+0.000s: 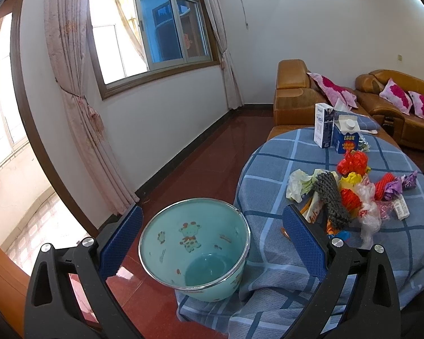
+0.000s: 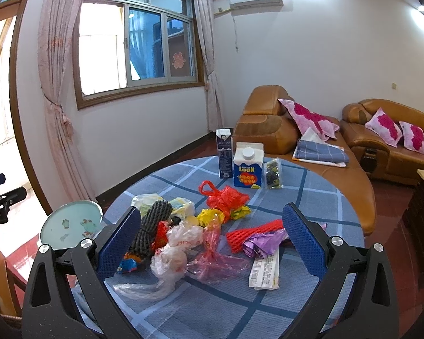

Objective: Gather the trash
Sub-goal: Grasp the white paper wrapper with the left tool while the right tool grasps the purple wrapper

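1. We see the left gripper [image 1: 212,243] spread wide and grasping nothing, hovering above the mint-green bin [image 1: 195,247], which stands on the floor just beside the round table [image 2: 311,186].
2. The right gripper [image 2: 212,237] is likewise released, its blue pads [image 2: 304,243] wide apart over the table's checked cloth.
3. The trash pile [image 2: 200,226] lies on the table near its middle: a black foam net [image 2: 152,223], a red plastic bag [image 2: 226,197], a red foam net [image 2: 254,233], clear bags [image 2: 172,257], a purple wrapper [image 2: 264,243] and a white printed wrapper [image 2: 264,272].
4. Two cartons [image 2: 247,165] stand upright at the table's far edge, beyond the pile, with a small clear packet [image 2: 272,173] just beside them.
5. Behind the table sits a brown sofa [image 2: 393,141].
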`<state>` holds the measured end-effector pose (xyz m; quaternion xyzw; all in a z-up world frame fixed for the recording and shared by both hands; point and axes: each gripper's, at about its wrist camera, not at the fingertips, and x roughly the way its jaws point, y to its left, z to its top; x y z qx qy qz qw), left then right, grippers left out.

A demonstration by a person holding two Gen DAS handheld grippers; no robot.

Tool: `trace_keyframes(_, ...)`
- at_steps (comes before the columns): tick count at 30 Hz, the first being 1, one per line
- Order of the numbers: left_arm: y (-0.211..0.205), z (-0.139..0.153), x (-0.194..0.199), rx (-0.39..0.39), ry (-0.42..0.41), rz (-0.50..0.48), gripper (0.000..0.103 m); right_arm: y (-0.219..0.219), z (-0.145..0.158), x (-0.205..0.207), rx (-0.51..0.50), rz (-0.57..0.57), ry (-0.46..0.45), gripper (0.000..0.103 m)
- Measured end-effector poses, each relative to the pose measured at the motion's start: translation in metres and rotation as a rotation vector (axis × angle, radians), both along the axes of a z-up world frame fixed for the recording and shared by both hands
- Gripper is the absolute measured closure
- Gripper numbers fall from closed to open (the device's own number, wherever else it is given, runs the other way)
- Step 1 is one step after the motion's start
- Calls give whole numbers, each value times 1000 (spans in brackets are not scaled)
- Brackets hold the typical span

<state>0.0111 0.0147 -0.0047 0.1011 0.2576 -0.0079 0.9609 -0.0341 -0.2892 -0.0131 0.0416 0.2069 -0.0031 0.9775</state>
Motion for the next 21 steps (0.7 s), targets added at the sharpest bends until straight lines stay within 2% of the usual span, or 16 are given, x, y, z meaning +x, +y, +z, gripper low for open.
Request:
trace_keyframes(8, -17, -30, 24, 22, 44, -13, 6, -37, -28, 12, -5, -115, 52, 5)
trace_keyframes(15, -52, -66, 53, 47, 85, -55, 6, -81, -66, 22, -13, -246, 118, 5)
trace_keyframes(21, -85, -101, 76, 58, 139, -114, 6, -102, -87, 27, 0, -300, 160, 5)
